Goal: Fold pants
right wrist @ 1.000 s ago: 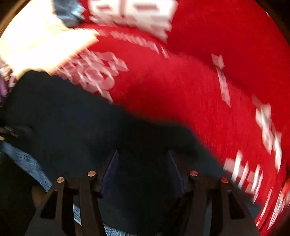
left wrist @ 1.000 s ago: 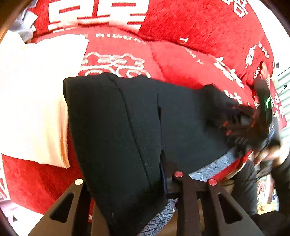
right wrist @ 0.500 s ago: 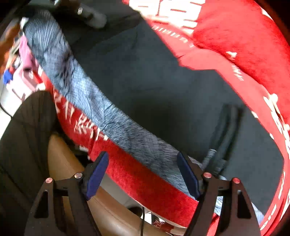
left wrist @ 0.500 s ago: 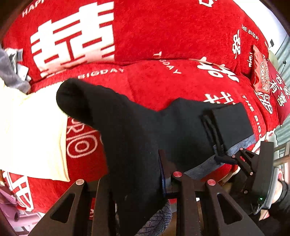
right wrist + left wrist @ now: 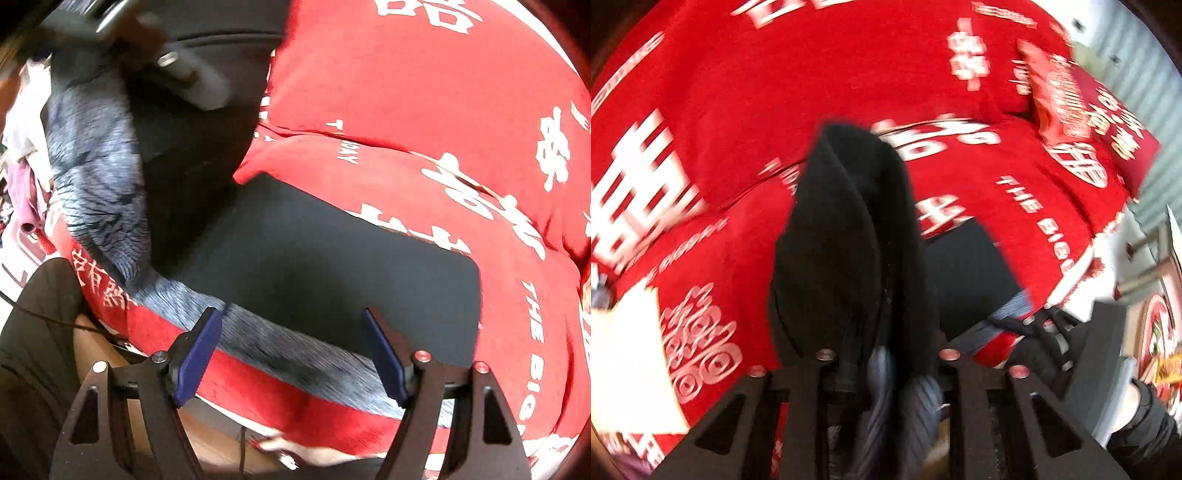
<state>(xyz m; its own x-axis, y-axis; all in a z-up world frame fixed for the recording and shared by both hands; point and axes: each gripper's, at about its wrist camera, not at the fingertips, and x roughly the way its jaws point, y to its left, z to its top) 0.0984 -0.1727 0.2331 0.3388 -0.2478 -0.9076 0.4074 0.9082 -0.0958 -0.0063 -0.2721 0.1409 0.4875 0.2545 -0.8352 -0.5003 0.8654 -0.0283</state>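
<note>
The black pants (image 5: 332, 266) with a grey waistband (image 5: 288, 347) lie on the red sofa seat (image 5: 424, 177), one part flat at the seat's front edge. My left gripper (image 5: 882, 350) is shut on a bunched fold of the pants (image 5: 849, 240) and holds it lifted above the seat. My right gripper (image 5: 295, 332) is open and empty, its blue pads either side of the waistband at the front edge. The right gripper also shows in the left wrist view (image 5: 1056, 332); the left gripper shows in the right wrist view (image 5: 173, 62).
The sofa cover is red with white lettering; a red cushion (image 5: 1089, 122) sits at the far right. A cream cloth (image 5: 624, 354) lies at the left. Clutter (image 5: 22, 177) sits left of the sofa. My dark-clad leg (image 5: 33, 332) is below.
My left gripper has lifted its fold of the pants and carried it right over the flat part. My right gripper stayed open and shifted right along the waistband.
</note>
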